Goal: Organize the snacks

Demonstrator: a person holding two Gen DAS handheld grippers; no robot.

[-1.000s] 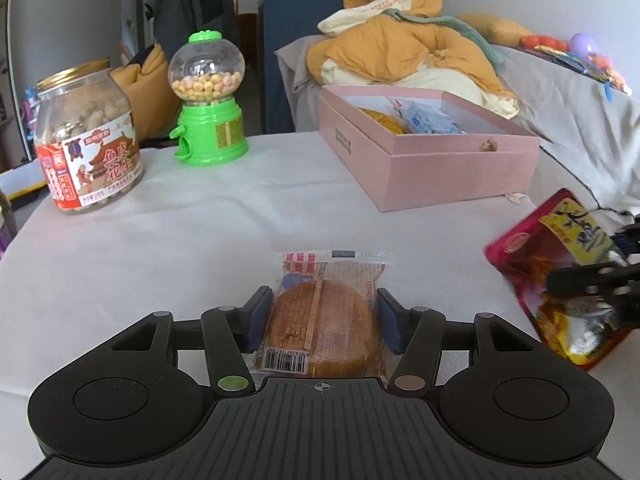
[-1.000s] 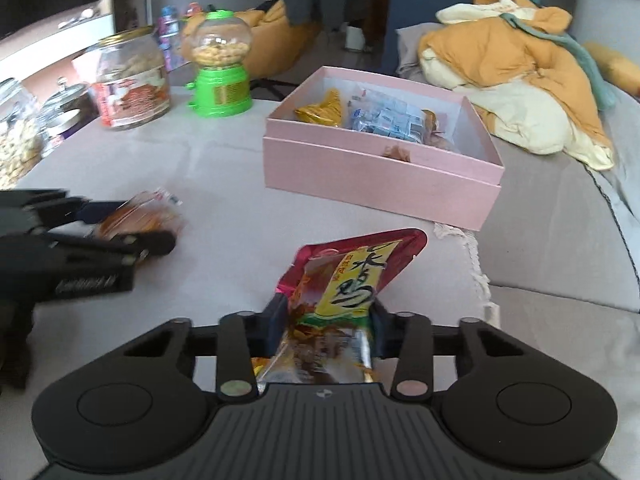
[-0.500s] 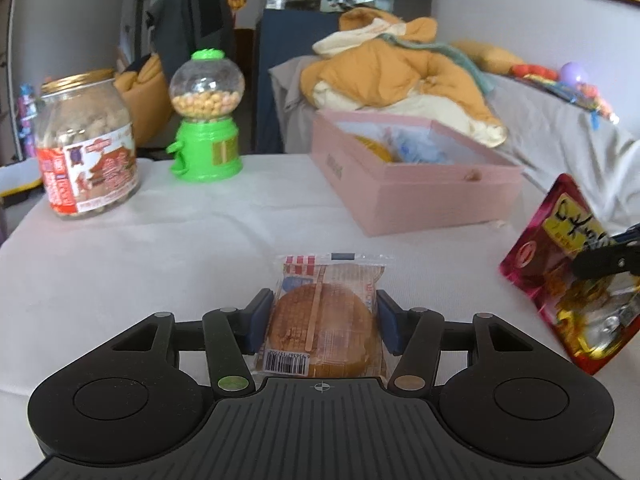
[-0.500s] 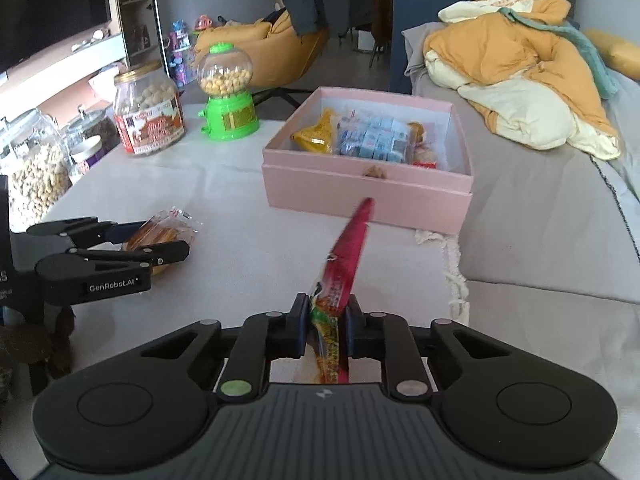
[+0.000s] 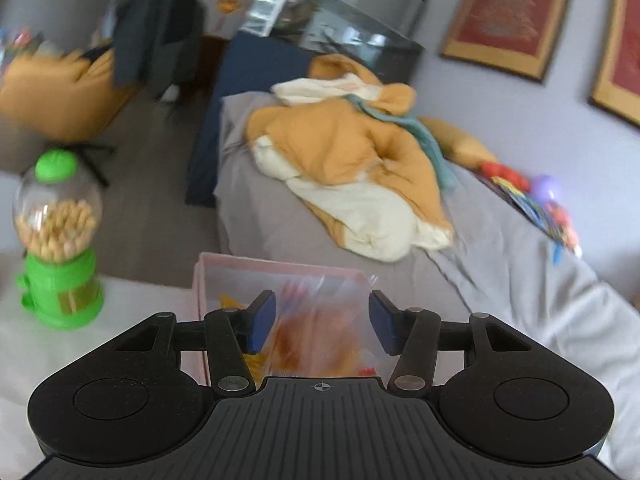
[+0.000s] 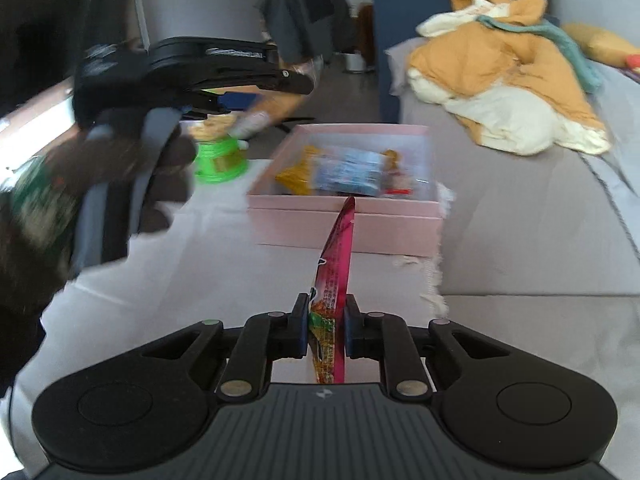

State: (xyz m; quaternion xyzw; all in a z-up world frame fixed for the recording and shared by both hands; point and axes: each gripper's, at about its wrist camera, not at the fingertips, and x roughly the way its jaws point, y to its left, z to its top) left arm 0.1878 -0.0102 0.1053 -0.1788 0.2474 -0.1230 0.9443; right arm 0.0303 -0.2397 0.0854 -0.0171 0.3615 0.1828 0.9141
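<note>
Grey fabric everywhere, basically: a big grey sofa [image 6: 540, 208] runs down the right side with a heap of mustard and cream bedding [image 6: 504, 92] dumped on it, and next to it sits the bench [image 6: 208, 280] under a pale cloth. At the far edge of the bench, hard against the sofa, there's a pink box [image 6: 344, 228] with no lid on, and inside you can make out a yellow packet, a blue-and-white packet and a couple of smaller bits I can't identify. A green gumball-style dispenser [image 5: 60, 240] full of peanuts stands on the bench to the left of the box. The left tongs [image 5: 322, 320] are up in the air over the near-left corner of the box, with a clear-wrapped round cake [image 5: 316, 336] between the blue pads [image 5: 262, 320]; their jaws are closing, but it's all motion blur, so I honestly can't tell if the pads are pressing the wrapper or if it's loose. From the other side you see a hand in a dark glove [image 6: 132, 184] carrying them. The right tongs [image 6: 327, 330] are clamped tight on a red snack pouch [image 6: 336, 280] turned edge-on, its tip pointing at the box front, held above the bench just short of the box.
</note>
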